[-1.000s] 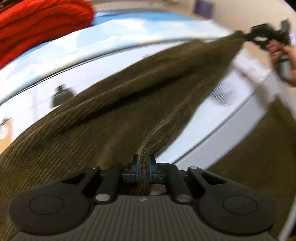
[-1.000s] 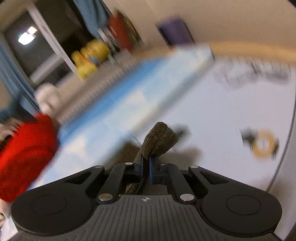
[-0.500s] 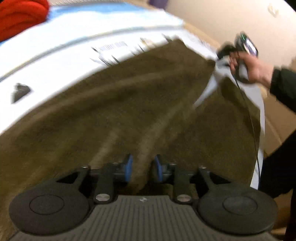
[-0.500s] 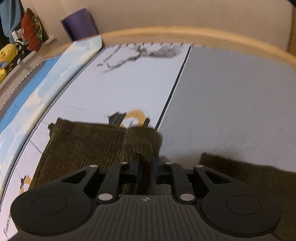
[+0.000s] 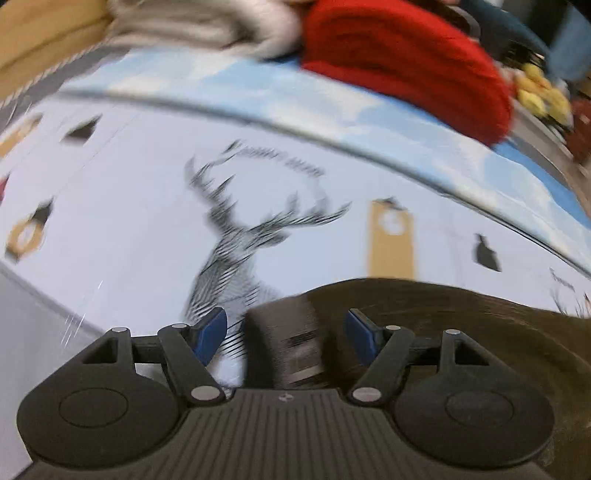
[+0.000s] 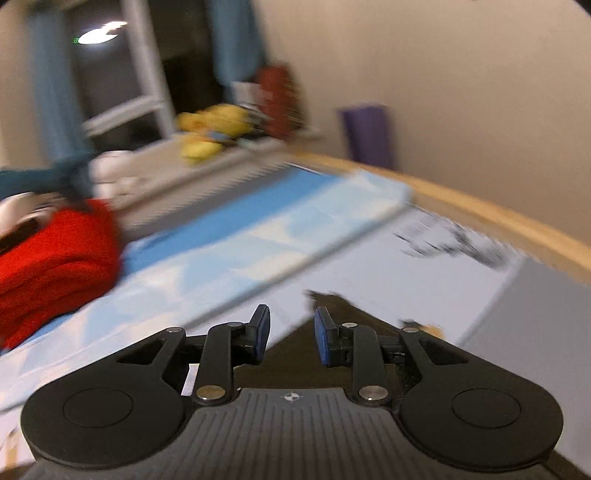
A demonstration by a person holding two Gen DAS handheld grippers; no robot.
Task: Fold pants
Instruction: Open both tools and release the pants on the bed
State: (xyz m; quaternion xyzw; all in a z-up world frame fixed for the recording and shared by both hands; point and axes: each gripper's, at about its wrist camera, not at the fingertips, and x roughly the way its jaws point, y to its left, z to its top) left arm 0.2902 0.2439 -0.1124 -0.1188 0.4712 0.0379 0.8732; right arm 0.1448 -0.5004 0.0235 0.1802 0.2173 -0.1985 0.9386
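Note:
The dark olive corduroy pants lie flat on the printed bedsheet, at the lower right of the left wrist view. My left gripper is open just above their near edge, with a blurred flap of fabric and a label between the fingers but not clamped. In the right wrist view a corner of the pants lies on the sheet under my right gripper, which is open and holds nothing. Both views are motion-blurred.
A folded red garment and a grey one sit at the far side of the bed. The red garment also shows left in the right wrist view. Yellow plush toys line a windowsill. A wooden bed edge curves at the right.
Both grippers have opened and let go of the pants, which now lie on the sheet. Both grippers have lifted and swung toward the far side of the bed.

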